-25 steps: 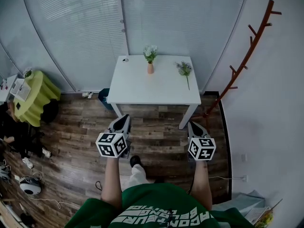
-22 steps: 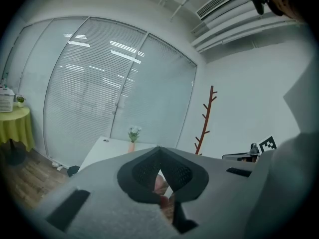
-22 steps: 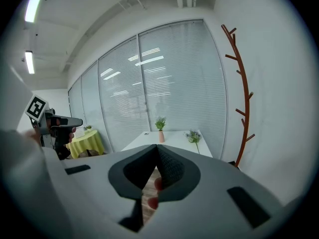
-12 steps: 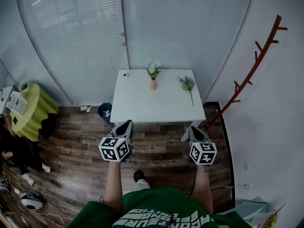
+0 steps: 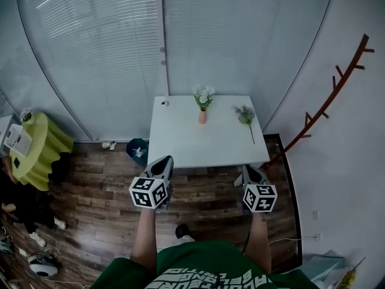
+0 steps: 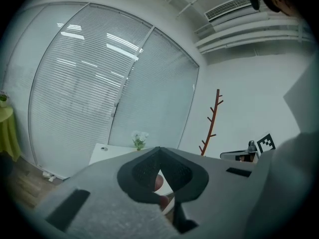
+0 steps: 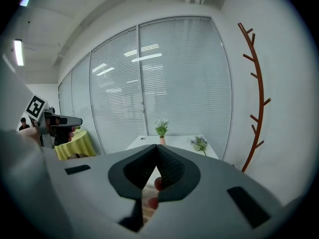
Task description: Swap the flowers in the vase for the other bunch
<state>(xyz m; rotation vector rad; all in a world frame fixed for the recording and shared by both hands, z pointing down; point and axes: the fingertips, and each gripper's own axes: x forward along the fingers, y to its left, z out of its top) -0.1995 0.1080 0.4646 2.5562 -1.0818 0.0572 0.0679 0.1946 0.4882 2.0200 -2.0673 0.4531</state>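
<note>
The person stands facing the bench [image 5: 180, 143] with both forearms held forward and roughly parallel, one gripper in each hand, each marker cube turned up towards the head camera. The left gripper [image 5: 165, 160] and the right gripper [image 5: 248, 169] both point to 12 o'clock, and in the head view their tips reach about the bench's near edge, well short of anything on it. The left fingers [image 6: 139, 172] are closed tip to tip with nothing between them, and the right fingers [image 7: 174, 171] are closed and empty too. One vase [image 5: 203, 117] stands upright near the far edge, about mid-width, and holds the white flowers [image 5: 204, 94]. The other bunch [image 5: 245, 114], purplish, lies flat on the bench at the vase's 3 o'clock, apart from it, with its stem running towards 5 o'clock. A small round object [image 5: 165, 103] sits at the far left corner, at the vase's 10 o'clock. The bench top from the vase to the near edge is bare. The blinds [image 5: 108, 53] close off the far edge, and a wall with one coat stand [image 5: 328, 104] stands close on the right. In all there are two grippers, two bunches, one vase and one bench.
</note>
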